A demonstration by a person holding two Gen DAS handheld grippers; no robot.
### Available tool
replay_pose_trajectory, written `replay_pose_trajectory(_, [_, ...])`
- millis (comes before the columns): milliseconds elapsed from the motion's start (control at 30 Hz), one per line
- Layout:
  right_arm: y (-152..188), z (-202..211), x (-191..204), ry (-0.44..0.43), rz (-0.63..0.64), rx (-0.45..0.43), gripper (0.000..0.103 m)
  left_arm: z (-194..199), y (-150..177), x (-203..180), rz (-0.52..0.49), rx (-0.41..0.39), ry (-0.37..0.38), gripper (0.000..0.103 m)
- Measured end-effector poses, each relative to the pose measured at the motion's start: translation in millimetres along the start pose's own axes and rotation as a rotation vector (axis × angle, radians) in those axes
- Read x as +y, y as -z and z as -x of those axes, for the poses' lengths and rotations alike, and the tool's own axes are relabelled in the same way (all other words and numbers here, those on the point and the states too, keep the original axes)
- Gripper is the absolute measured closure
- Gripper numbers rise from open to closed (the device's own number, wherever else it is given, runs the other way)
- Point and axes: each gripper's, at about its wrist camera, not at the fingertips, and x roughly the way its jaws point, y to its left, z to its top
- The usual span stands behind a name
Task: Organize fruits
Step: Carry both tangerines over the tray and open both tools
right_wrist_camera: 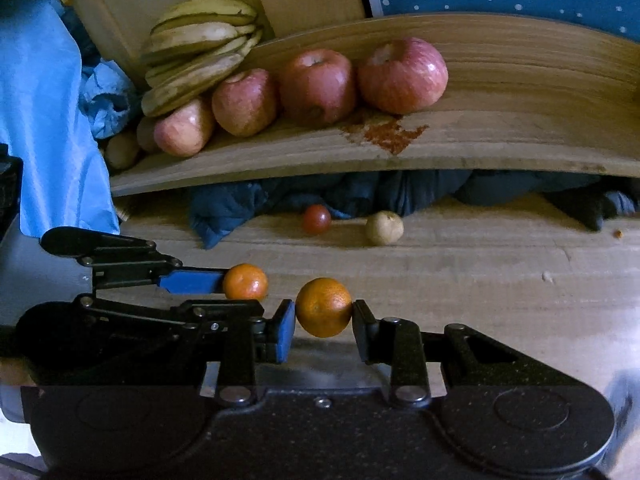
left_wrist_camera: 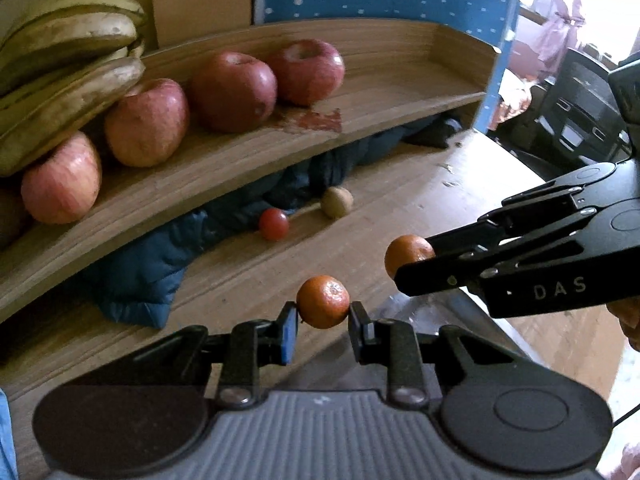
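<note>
Each gripper has its two pads pressed against the sides of a small orange fruit, so both are clamped, not merely resting. The left gripper (left_wrist_camera: 323, 314) pinches a mandarin (left_wrist_camera: 323, 301) across its middle, with most of the fruit standing proud above the fingertips. The right gripper (right_wrist_camera: 324, 312) holds a second mandarin (right_wrist_camera: 324, 307) the same way, stem dimple turned toward the camera. Gripping at the widest part looks deliberate: a round, slightly soft fruit would likely squirt out if caught higher or lower.

The two fruits hang side by side, near each other but apart, both clear of the wooden tabletop (right_wrist_camera: 480, 272) beneath them. They seem to be in transit, carried as a pair.

Farther out, a small red tomato (right_wrist_camera: 316, 219) and a pale brownish fruit (right_wrist_camera: 384, 227) lie loose on the table, just in front of a dark blue cloth (right_wrist_camera: 224, 208) bundled under the raised shelf. Those two have not been put away yet.

On the wooden shelf (right_wrist_camera: 520, 92) beyond, four apples (right_wrist_camera: 318, 84) sit in a row, touching one another, with a bunch of bananas (right_wrist_camera: 200, 40) leaning on the leftmost ones. The far-left end is crowded, the right stretch is bare apart from a reddish stain, so I would guess the mandarins are bound for that open part, kept together as like with like.
</note>
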Motion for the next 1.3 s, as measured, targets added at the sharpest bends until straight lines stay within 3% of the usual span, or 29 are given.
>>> replay_pose_trajectory(833, [107, 47, 51, 0.122, -0.129, 0.006, 0.07, 29, 52, -34, -0.22, 0.038, 0.129, 0.073])
replay_pose_trajectory(1300, [139, 53, 71, 0.16, -0.134, 0.03, 0.07, 28, 65, -43, -0.287, 0.072, 0.147, 0.073])
